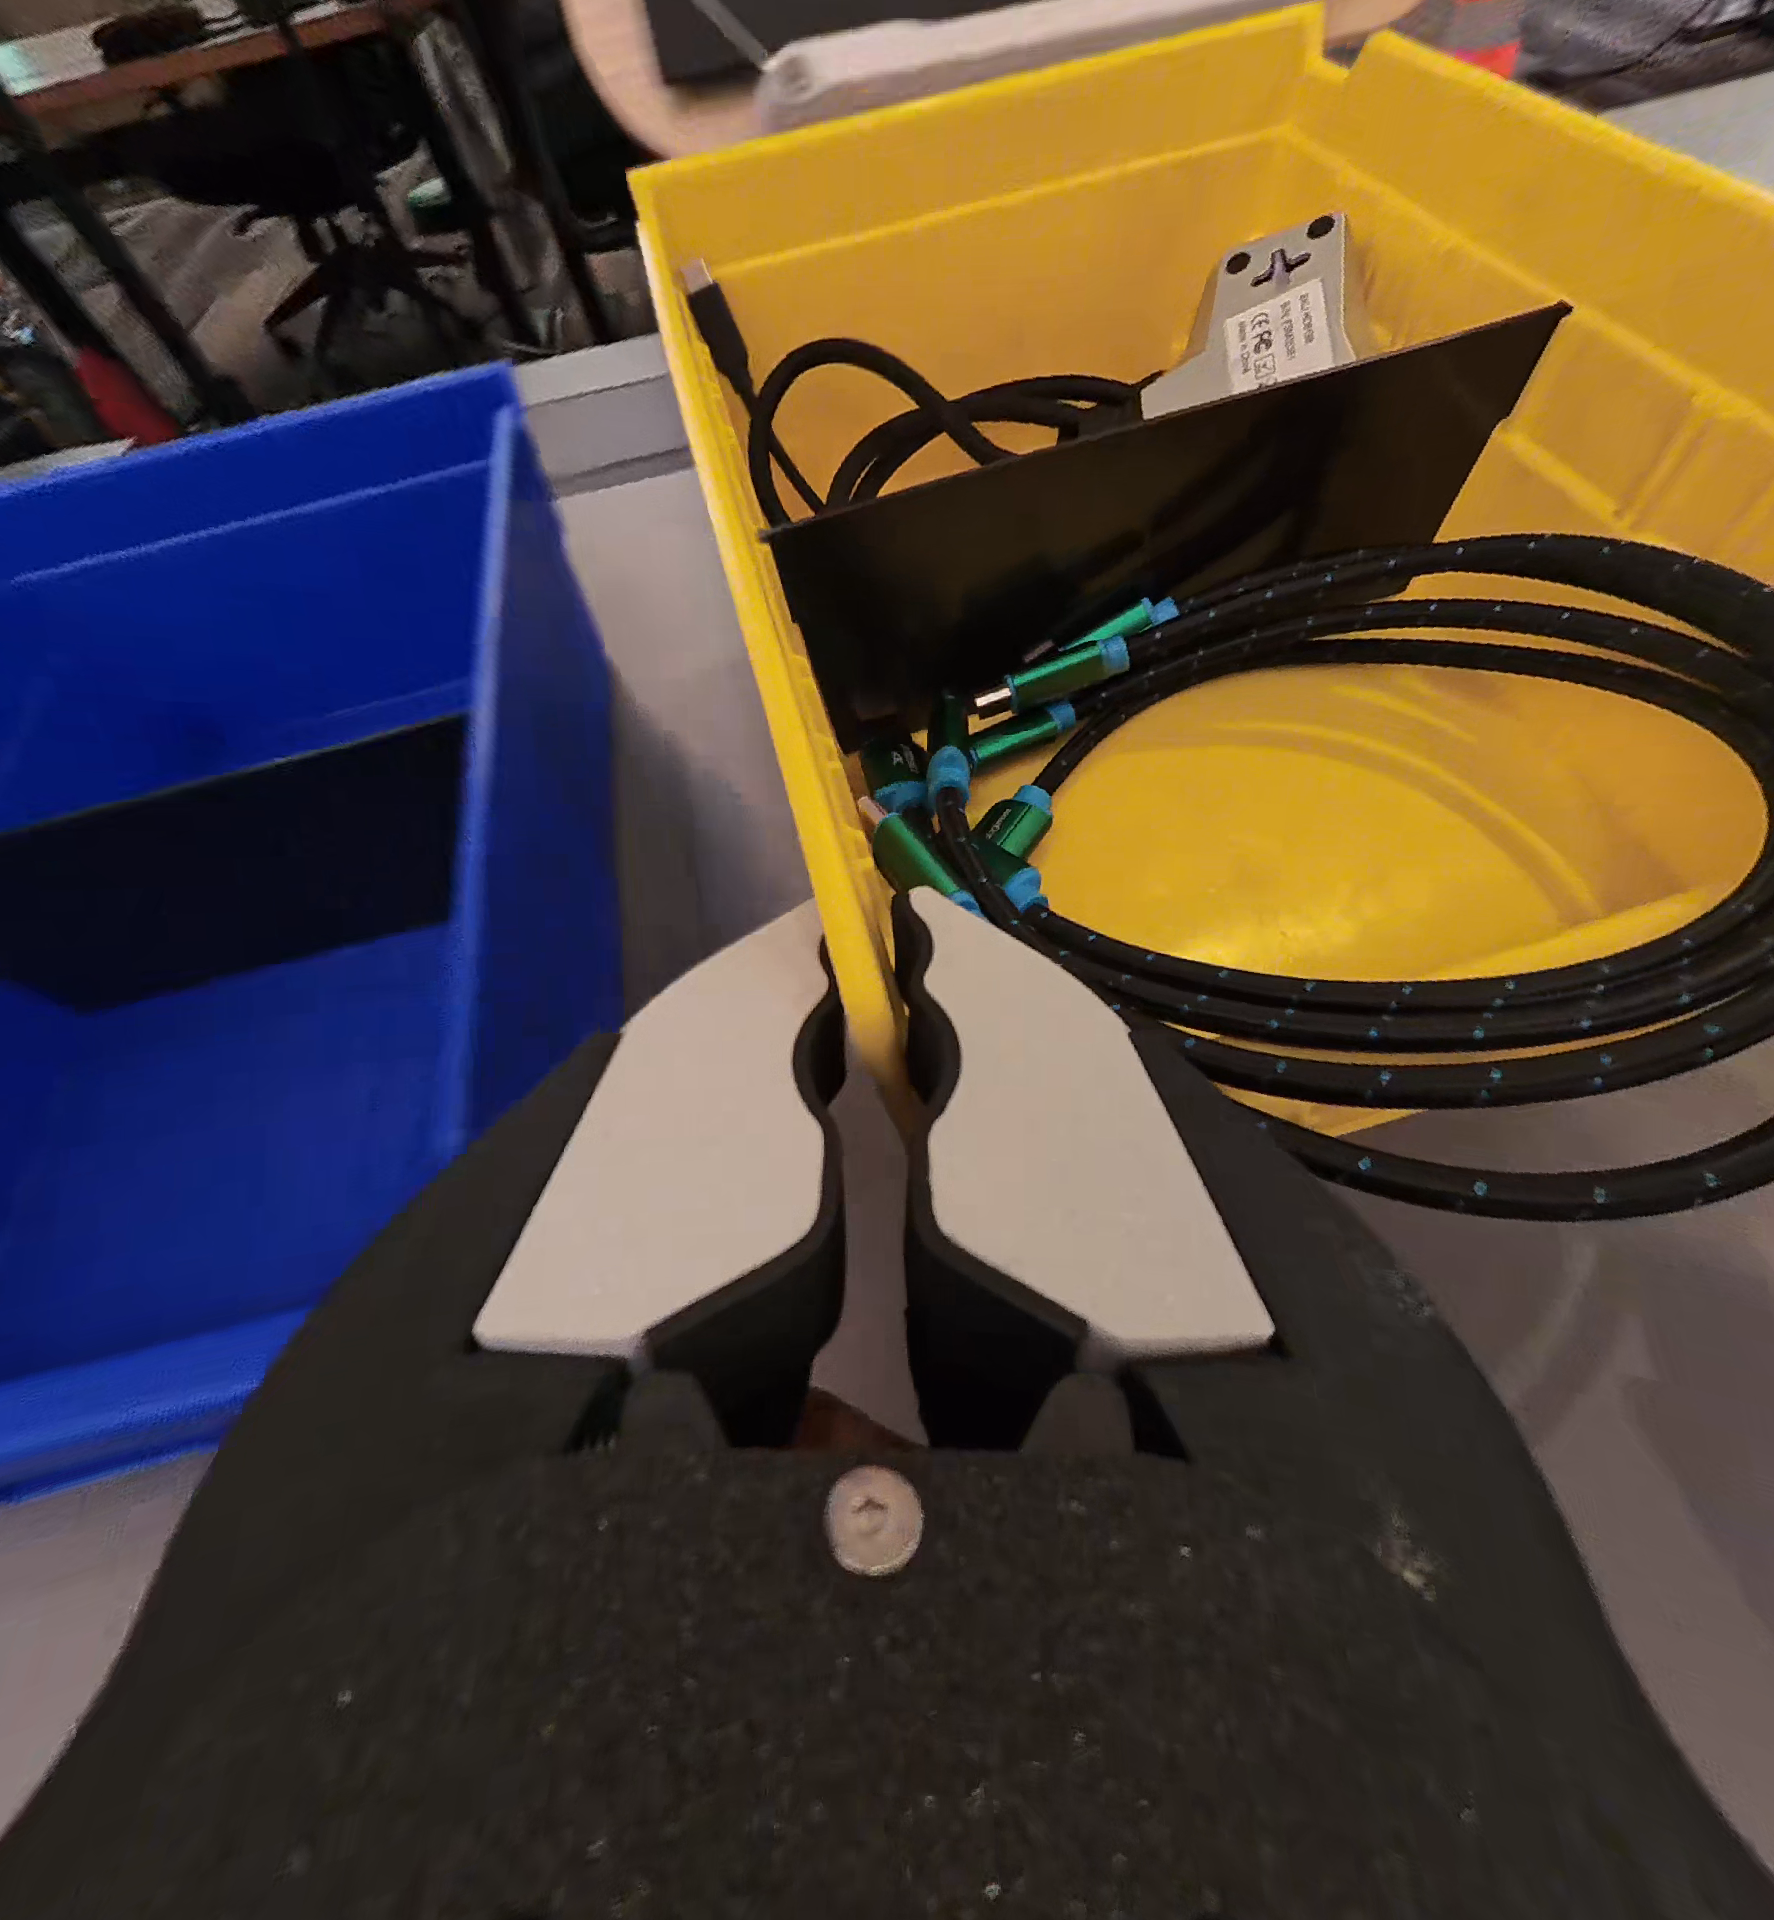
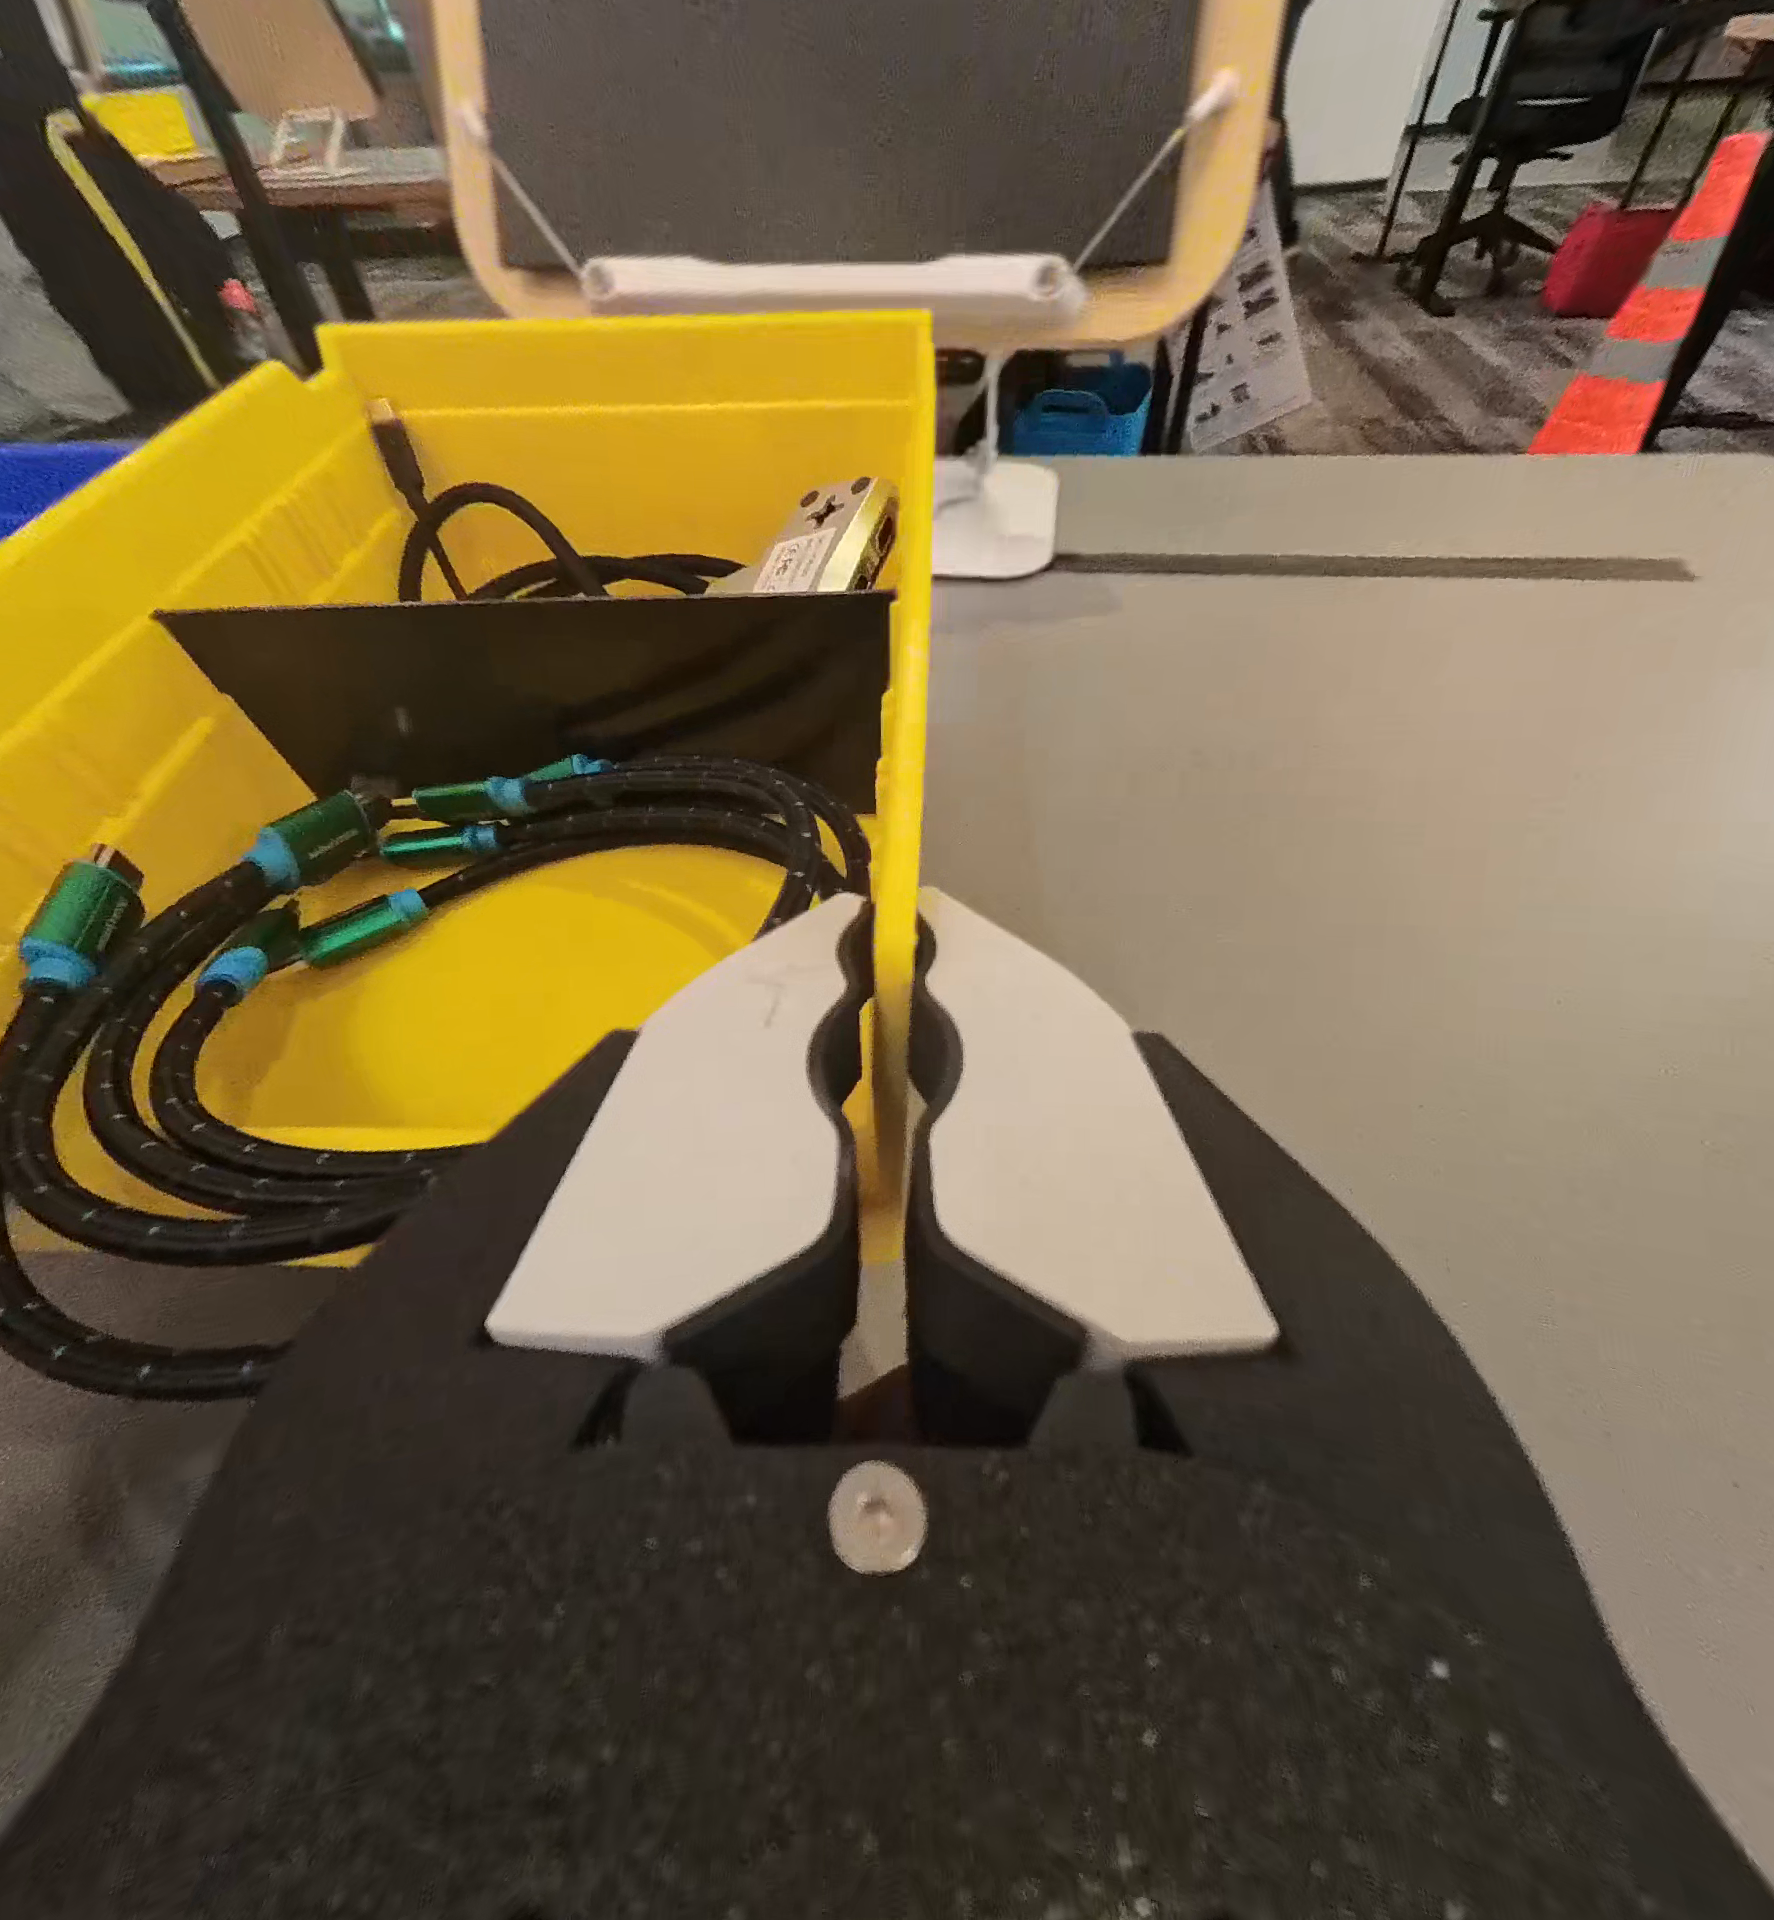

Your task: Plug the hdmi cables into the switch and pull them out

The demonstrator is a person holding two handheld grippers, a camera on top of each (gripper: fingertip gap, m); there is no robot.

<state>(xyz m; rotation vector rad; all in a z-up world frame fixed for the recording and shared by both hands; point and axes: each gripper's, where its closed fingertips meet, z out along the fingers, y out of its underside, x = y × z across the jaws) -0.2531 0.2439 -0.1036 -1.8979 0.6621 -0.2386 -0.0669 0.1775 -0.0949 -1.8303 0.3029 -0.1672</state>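
A yellow bin (image 1: 966,135) stands on the grey table. Several black braided hdmi cables (image 1: 1382,997) with green plugs (image 1: 1008,831) lie coiled in its front compartment and spill over the low front edge. A black divider (image 1: 1122,540) walls off the back compartment, which holds the grey metal switch (image 1: 1267,322) and a thin black cable (image 1: 862,416). My left gripper (image 1: 867,914) is shut on the bin's left wall. My right gripper (image 2: 893,914) is shut on the bin's (image 2: 613,364) right wall. The right wrist view also shows the cables (image 2: 135,1143), the plugs (image 2: 317,831) and the switch (image 2: 821,545).
A blue bin (image 1: 239,935) with a dark divider stands close to the left of the yellow one. The grey table (image 2: 1382,831) stretches to the right of the yellow bin. A light chair (image 2: 841,281) and a white lamp base (image 2: 997,520) sit beyond the far edge. About 20 centimeters separates my left fingertips from my right.
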